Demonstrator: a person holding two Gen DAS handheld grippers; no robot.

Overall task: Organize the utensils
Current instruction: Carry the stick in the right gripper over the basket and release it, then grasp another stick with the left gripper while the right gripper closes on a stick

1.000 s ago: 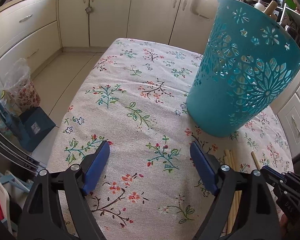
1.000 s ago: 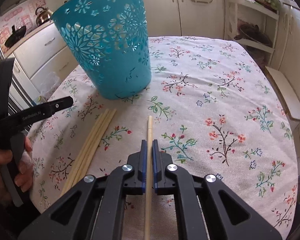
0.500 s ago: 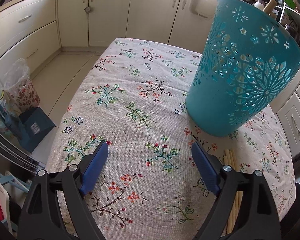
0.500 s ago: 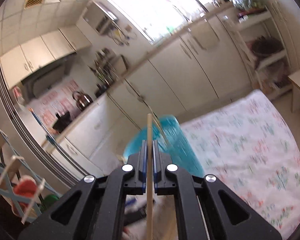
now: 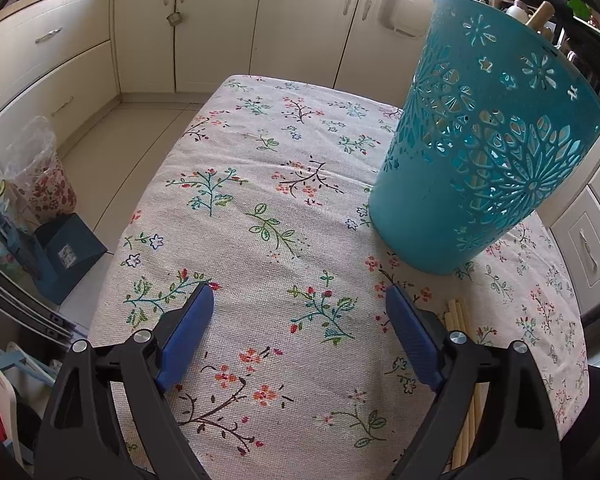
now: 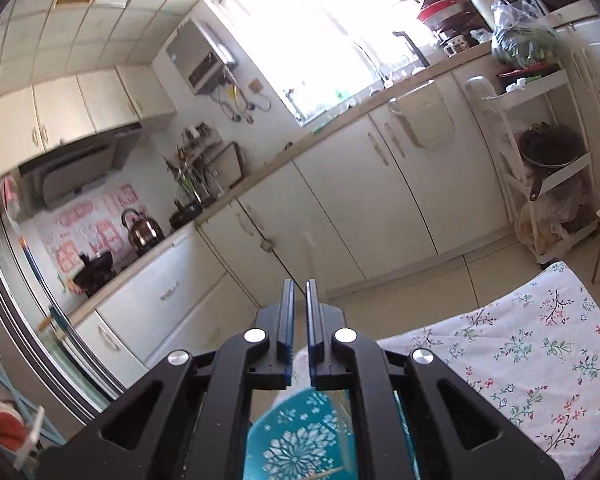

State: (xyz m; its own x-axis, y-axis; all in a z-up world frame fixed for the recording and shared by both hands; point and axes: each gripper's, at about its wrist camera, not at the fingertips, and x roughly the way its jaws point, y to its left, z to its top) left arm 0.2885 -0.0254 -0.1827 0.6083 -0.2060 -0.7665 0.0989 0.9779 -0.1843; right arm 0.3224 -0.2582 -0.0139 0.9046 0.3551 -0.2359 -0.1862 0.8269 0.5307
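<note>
Chopsticks (image 5: pixel 458 320) beside basket (image 5: pixel 488 152): light, stiff, slippery; grip mid-shaft. Left claw (image 5: pixel 300 320) wide open, empty; right claw (image 6: pixel 298 320) slightly parted, empty.

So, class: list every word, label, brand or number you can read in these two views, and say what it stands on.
None can be read.
Blue box on the floor: a small white label, too small to read.
Pink panels behind the kettle: red marks, too blurred to read.
Teal basket: cut-out flowers only, no text.
</note>
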